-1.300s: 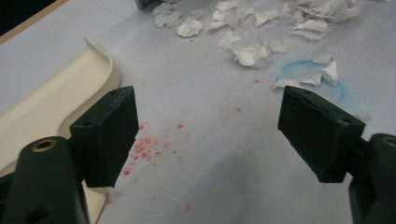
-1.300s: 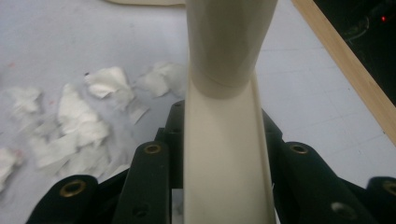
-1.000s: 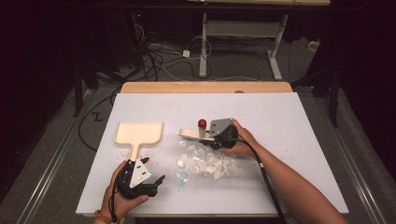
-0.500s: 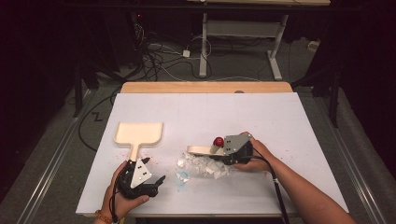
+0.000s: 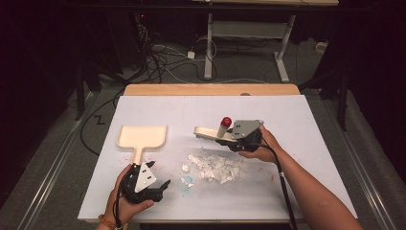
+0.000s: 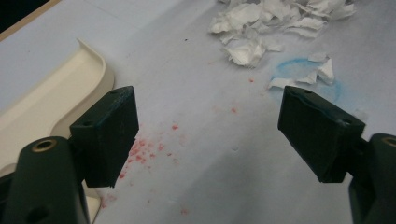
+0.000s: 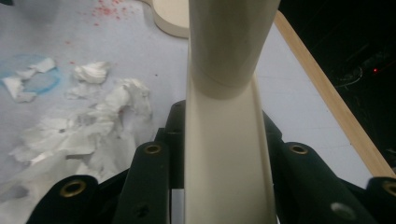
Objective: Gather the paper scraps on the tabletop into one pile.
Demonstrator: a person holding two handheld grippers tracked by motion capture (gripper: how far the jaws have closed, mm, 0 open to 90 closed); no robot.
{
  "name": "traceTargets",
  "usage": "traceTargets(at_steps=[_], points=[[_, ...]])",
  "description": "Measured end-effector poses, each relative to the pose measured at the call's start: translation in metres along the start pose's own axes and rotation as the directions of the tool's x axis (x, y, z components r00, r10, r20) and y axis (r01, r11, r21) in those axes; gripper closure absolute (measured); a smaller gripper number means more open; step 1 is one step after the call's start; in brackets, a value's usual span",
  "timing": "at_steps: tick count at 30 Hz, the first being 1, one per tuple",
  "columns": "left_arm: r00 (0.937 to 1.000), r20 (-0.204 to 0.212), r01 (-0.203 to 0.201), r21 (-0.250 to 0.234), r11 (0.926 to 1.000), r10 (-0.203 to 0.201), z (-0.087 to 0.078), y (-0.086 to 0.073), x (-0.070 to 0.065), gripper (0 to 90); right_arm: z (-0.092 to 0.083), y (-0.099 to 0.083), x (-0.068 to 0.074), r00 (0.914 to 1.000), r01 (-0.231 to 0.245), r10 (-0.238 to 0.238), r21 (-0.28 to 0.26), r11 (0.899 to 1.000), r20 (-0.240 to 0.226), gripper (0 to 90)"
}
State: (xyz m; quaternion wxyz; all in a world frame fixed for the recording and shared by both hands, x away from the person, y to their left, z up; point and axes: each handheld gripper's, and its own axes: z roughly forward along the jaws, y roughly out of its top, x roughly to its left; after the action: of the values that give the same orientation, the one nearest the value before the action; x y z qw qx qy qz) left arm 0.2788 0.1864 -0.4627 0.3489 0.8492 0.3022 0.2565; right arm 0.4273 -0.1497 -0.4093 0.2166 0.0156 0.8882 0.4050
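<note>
- Right gripper (image 5: 225,138): clamped on the cream brush (image 5: 209,133), above the paper scraps (image 5: 213,166).
- Left gripper (image 5: 160,188): jaws wide apart, empty, near the dustpan (image 5: 142,136) handle.

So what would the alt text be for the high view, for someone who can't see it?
A person's right claw holds a cream brush above a pile of torn white paper scraps on a white table. The left claw rests open near a cream dustpan.
</note>
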Motion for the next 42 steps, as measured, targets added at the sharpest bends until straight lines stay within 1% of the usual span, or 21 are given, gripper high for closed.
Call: traceTargets(at_steps=[3,6,8,11,12,13,14,15,16,18,22,23,26,27,28,30,31,33,36,39,42], points=[[1.0,0.001,-0.001,0.0,1.0,0.001,0.0,0.0,0.0,19.7,0.011,-0.001,-0.004,0.9998,0.002,-0.002,0.03,1.0,0.019,67.6],[1.0,0.0,-0.004,0.002,1.0,0.004,0.0,0.0,0.0,19.7,0.025,-0.007,-0.006,0.9995,-0.024,0.023,0.058,0.998,0.02,67.6],[1.0,0.002,-0.002,0.002,1.0,0.002,0.0,-0.001,0.0,19.7,0.03,-0.011,-0.006,0.9989,-0.045,0.045,0.058,0.997,-0.008,67.6],[1.0,0.002,0.001,0.003,1.0,-0.001,0.0,-0.002,0.001,19.7,0.033,-0.013,-0.004,0.9979,-0.05,0.052,0.058,0.997,-0.039,67.6],[1.0,0.003,0.001,0.002,1.0,-0.001,0.0,-0.002,0.001,19.7,0.033,-0.013,0.001,0.9967,-0.036,0.04,0.056,0.998,-0.071,67.5],[1.0,0.002,-0.001,0.001,1.0,0.001,0.0,-0.002,0.001,19.7,0.033,-0.013,0.001,0.9967,-0.036,0.04,0.056,0.998,-0.071,67.5],[1.0,0.001,-0.002,0.001,1.0,0.002,-0.001,-0.002,0.001,19.7,0.033,-0.013,0.004,0.9957,-0.026,0.031,0.06,0.998,-0.088,67.5],[1.0,-0.001,-0.006,0.002,1.0,0.006,-0.001,-0.002,0.001,19.7,0.03,-0.014,0.011,0.9946,0.008,-0.001,0.072,0.997,-0.104,67.3],[1.0,-0.001,-0.006,0.002,1.0,0.006,-0.001,-0.002,0.001,19.7,0.03,-0.014,0.011,0.9946,0.008,-0.001,0.072,0.997,-0.104,67.3],[1.0,0.001,-0.003,0.0,1.0,0.003,-0.001,-0.002,0.001,19.7,0.025,-0.016,0.014,0.9918,0.02,-0.013,0.051,0.999,-0.127,67.3],[1.0,0.003,-0.007,0.002,1.0,0.007,0.0,-0.001,0.0,19.7,0.012,-0.017,0.021,0.987,0.018,-0.014,0.021,1.0,-0.16,67.5],[1.0,0.002,-0.009,0.002,1.0,0.009,0.0,0.0,0.0,19.7,0.009,-0.017,0.024,0.9866,0.037,-0.033,0.023,0.999,-0.16,67.5],[1.0,0.001,-0.01,0.003,0.9999,0.01,0.001,0.0,0.0,19.7,0.002,-0.018,0.028,0.9922,0.046,-0.042,0.033,0.998,-0.118,67.6],[1.0,0.0,-0.008,0.002,1.0,0.008,0.001,0.0,0.0,19.7,-0.002,-0.018,0.027,0.9965,0.031,-0.029,0.029,0.999,-0.078,67.6],[1.0,-0.001,-0.007,0.0,1.0,0.007,0.001,0.001,0.0,19.7,-0.002,-0.018,0.027,0.9965,0.031,-0.029,0.029,0.999,-0.078,67.6],[0.9999,-0.002,-0.01,-0.003,0.9999,0.01,0.0,0.001,0.0,19.7,-0.008,-0.017,0.022,0.9996,0.0,0.0,0.006,1.0,-0.028,67.6],[0.9999,-0.005,-0.01,-0.005,0.9999,0.01,0.0,0.001,0.001,19.7,-0.008,-0.017,0.022,0.9996,0.0,0.0,0.006,1.0,-0.028,67.6],[0.9998,-0.016,-0.01,-0.01,0.9999,0.01,-0.001,0.001,0.001,19.8,-0.013,-0.015,0.019,0.9997,-0.024,0.025,-0.009,1.0,0.003,67.6],[0.9996,-0.029,-0.001,-0.025,0.9997,0.001,-0.003,0.001,0.003,20.0,-0.02,-0.012,0.016,0.9967,-0.07,0.072,-0.036,0.997,0.037,67.6],[0.9992,-0.04,-0.002,-0.031,0.9995,0.0,-0.006,0.0,0.004,20.0,-0.027,-0.008,0.014,0.9895,-0.131,0.134,-0.048,0.99,0.055,67.6],[0.9989,-0.046,0.003,-0.03,0.9995,-0.005,-0.008,-0.001,0.006,20.0,-0.034,0.001,0.017,0.9829,-0.176,0.179,-0.052,0.983,0.045,67.6]])
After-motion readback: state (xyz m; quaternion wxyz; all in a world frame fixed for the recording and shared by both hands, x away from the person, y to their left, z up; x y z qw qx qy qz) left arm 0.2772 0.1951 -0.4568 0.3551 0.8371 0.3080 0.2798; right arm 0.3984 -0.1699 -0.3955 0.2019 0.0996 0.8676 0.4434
